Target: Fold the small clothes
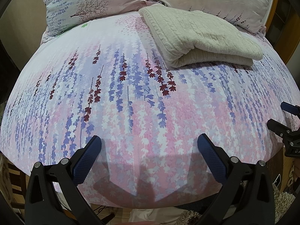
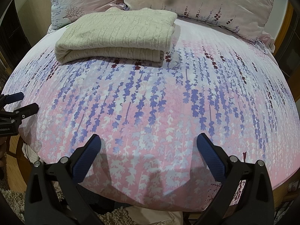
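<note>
A cream cable-knit garment (image 1: 202, 37) lies folded on the bed, far right in the left wrist view and far left (image 2: 118, 35) in the right wrist view. My left gripper (image 1: 149, 142) hangs open over the near edge of the bed, nothing between its blue pads. My right gripper (image 2: 148, 142) is likewise open and empty above the near edge. Each gripper shows at the side of the other's view: the right one (image 1: 281, 118) at the right edge, the left one (image 2: 20, 103) at the left edge. Both are well short of the garment.
The bed (image 1: 131, 103) wears a pink and purple floral sheet (image 2: 168, 103). Two floral pillows (image 1: 84, 5) (image 2: 206, 1) lean at the head. A wooden bed frame (image 2: 286, 18) shows at far right. A shaggy rug (image 1: 283, 200) lies on the floor beside the bed.
</note>
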